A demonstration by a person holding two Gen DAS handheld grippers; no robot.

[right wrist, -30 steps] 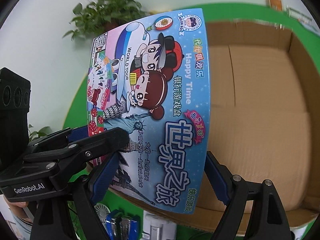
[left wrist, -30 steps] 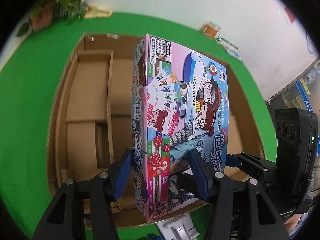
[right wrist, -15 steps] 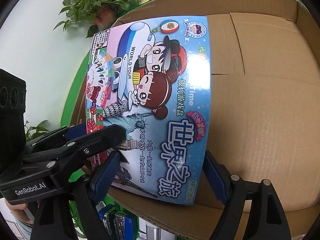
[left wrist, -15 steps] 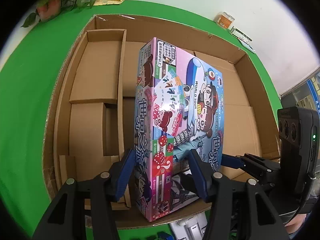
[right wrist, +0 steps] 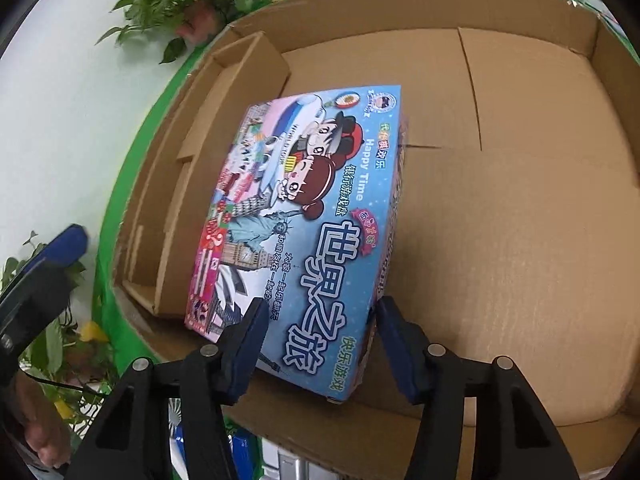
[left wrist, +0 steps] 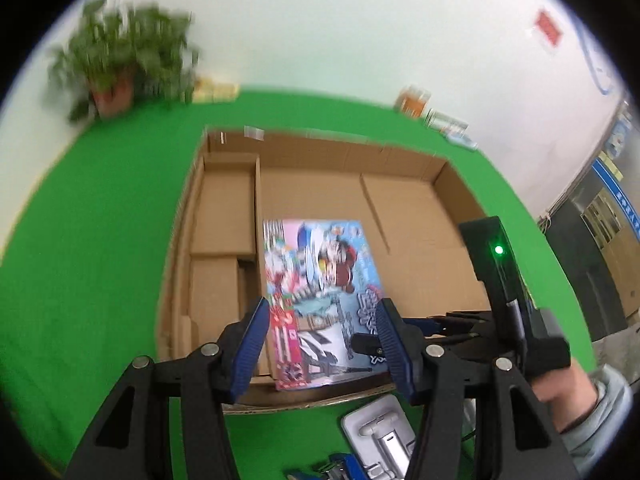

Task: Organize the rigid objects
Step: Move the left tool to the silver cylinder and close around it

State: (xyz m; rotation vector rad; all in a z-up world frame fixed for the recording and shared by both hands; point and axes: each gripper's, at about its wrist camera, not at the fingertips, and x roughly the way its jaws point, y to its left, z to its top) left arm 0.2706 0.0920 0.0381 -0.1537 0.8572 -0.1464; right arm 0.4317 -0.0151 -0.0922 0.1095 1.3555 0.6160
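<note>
A colourful board game box lies in the big open cardboard box, near its front wall, beside the inner cardboard dividers. It also shows in the left wrist view. My right gripper still has its blue pads on the game box's near end. My left gripper is open and pulled back above the front edge, with nothing held. The right gripper's body shows at the right of the left wrist view.
Inner cardboard compartments fill the big box's left side. The box stands on a green table. A potted plant stands at the back left, small items at the back. A white device lies in front of the box.
The game box went down into the cardboard box and now lies in it. My left gripper let go and drew back and up. My right gripper stayed on the box.
</note>
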